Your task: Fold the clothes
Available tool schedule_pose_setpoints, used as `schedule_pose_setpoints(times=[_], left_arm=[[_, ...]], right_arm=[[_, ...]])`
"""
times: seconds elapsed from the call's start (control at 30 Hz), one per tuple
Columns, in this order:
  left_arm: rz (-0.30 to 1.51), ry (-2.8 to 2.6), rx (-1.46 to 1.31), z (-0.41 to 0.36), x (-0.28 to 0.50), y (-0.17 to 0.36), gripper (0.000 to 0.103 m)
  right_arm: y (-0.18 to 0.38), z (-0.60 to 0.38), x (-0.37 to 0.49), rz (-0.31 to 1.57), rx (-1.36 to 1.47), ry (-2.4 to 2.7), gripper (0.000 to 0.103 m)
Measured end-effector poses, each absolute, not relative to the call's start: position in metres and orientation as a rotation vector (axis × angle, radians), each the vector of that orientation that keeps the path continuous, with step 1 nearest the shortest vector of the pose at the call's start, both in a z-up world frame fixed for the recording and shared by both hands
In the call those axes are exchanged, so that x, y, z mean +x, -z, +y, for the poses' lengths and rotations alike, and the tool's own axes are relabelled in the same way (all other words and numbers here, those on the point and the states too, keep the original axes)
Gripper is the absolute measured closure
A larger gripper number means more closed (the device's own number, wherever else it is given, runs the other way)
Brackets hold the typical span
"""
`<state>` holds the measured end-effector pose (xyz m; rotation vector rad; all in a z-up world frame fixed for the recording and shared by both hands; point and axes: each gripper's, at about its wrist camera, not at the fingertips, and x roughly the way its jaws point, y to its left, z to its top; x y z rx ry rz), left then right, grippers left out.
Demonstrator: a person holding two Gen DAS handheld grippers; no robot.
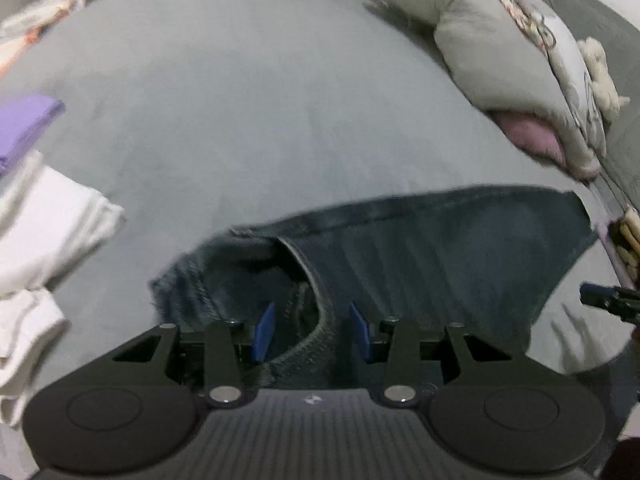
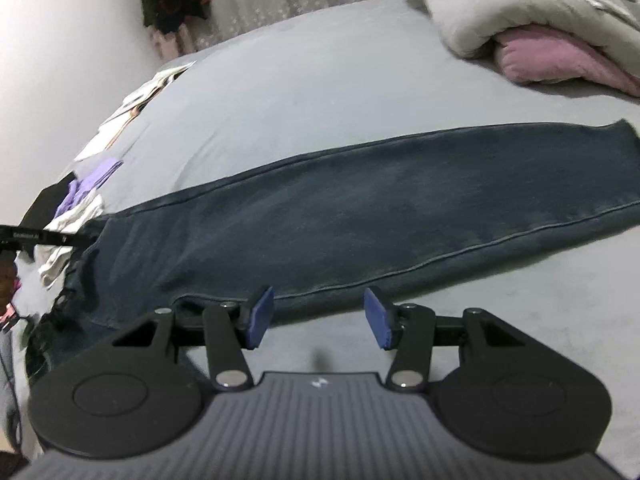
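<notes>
Dark jeans (image 2: 360,200) lie flat across grey bed sheet (image 2: 320,80). Left gripper (image 1: 313,330) pinching bunched waistband denim between its pads. Right gripper (image 2: 319,317) spread, empty, beside the jeans' near seam.

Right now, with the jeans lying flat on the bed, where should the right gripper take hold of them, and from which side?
Probably the near long edge of the jeans, just ahead of the open right gripper. Come in low from the bare bed side: that seam lies straight and free there, so one finger could slide under it.
</notes>
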<state>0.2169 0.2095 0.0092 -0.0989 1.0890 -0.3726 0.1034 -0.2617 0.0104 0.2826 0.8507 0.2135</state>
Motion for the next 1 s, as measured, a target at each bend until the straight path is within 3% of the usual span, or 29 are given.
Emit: schedule_pose_setpoints(times=[0.2,0.33,0.5,0.6,0.7,0.83,1.0], left_arm=[[1.137,0.433,-0.210,0.209,0.230,0.012,0.060],[1.113,0.536,-0.556,0.239,0.234,0.034,0.061],[1.078,0.504,-0.733,0.252,0.232,0.056,0.067],[1.073,0.460,-0.719,0.256,0.230,0.048,0.068],[1.081,0.346,-0.523,0.251,0.222,0.023,0.055],[0.966,0.256,-0.288,0.233,0.200,-0.004,0.054],[0.877,0.402,-0.304,0.208,0.178,0.002,0.053]], right_arm=[[-0.001,-0.277,0.096,0.852,0.377,-0.205,0.050],[0.004,-0.277,0.095,0.867,0.387,-0.210,0.050],[0.010,-0.274,0.098,0.886,0.405,-0.213,0.050],[0.009,-0.274,0.097,0.894,0.398,-0.216,0.050],[0.006,-0.275,0.096,0.890,0.382,-0.209,0.050],[0.001,-0.273,0.096,0.872,0.374,-0.213,0.050],[-0.004,-0.249,0.110,0.879,0.324,-0.213,0.050]])
